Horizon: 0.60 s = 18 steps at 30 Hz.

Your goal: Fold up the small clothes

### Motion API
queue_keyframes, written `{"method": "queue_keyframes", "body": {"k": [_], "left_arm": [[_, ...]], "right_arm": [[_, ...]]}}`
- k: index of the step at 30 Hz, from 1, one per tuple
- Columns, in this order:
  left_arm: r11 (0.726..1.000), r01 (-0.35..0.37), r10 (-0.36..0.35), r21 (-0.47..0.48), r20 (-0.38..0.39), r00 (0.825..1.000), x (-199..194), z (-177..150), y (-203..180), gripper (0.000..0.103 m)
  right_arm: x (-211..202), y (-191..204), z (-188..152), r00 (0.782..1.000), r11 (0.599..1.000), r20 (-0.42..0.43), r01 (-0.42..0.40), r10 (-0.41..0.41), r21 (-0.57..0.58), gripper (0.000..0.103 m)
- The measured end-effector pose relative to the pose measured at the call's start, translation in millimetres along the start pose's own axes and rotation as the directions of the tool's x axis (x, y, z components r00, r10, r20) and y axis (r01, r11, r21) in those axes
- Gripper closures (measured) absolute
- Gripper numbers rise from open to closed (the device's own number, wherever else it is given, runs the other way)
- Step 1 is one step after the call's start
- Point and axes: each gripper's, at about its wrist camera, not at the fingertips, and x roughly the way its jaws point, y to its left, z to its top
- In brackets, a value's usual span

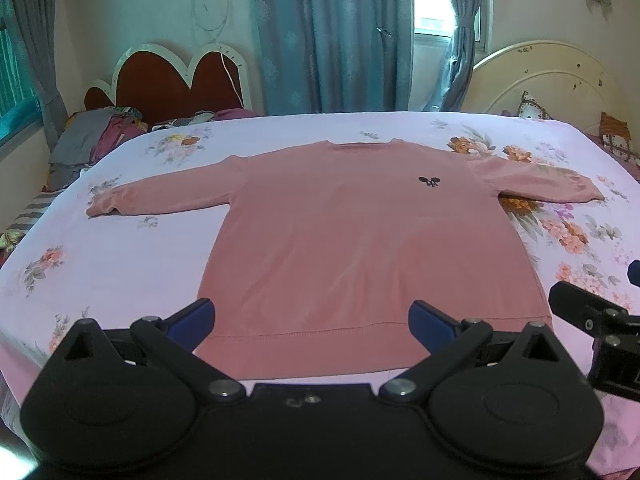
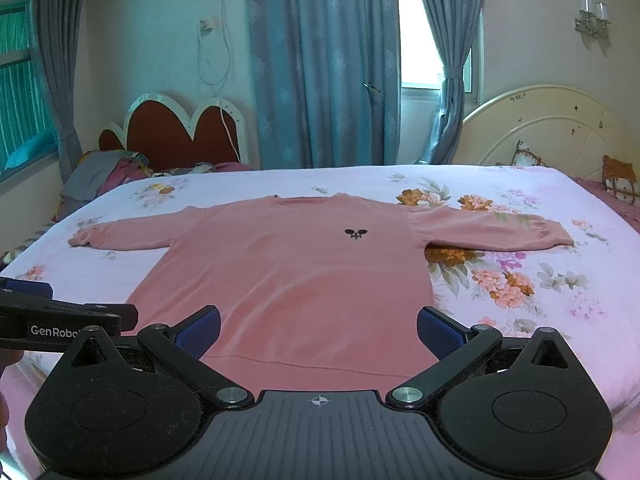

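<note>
A pink long-sleeved sweater (image 1: 352, 240) (image 2: 288, 272) lies flat and face up on the bed, both sleeves spread sideways, a small black emblem on its chest. Its hem is nearest to me. My left gripper (image 1: 312, 320) hovers open just above the hem, blue pads wide apart with nothing between them. In the right wrist view my right gripper (image 2: 319, 328) is open too, over the hem's right half. Each gripper shows at the edge of the other's view: the right one (image 1: 596, 320) and the left one (image 2: 60, 316).
The sweater rests on a pale floral bedsheet (image 1: 120, 264) (image 2: 520, 312). A pile of clothes (image 1: 96, 140) lies at the far left by a red scalloped headboard (image 1: 168, 84). A cream headboard (image 2: 560, 128) and cushions stand far right. Blue curtains (image 2: 320, 60) hang behind.
</note>
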Motion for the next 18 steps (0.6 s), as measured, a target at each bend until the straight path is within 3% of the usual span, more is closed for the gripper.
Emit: {"method": "queue_keyframes", "body": {"k": [18], "left_arm": [[1.0, -0.008, 0.008, 0.002, 0.0, 1.0, -1.5, -2.5, 2.2, 0.0]], "right_arm": [[3.0, 7.7, 0.8, 1.0, 1.0, -0.007, -0.008, 0.008, -0.017, 0.0]]}}
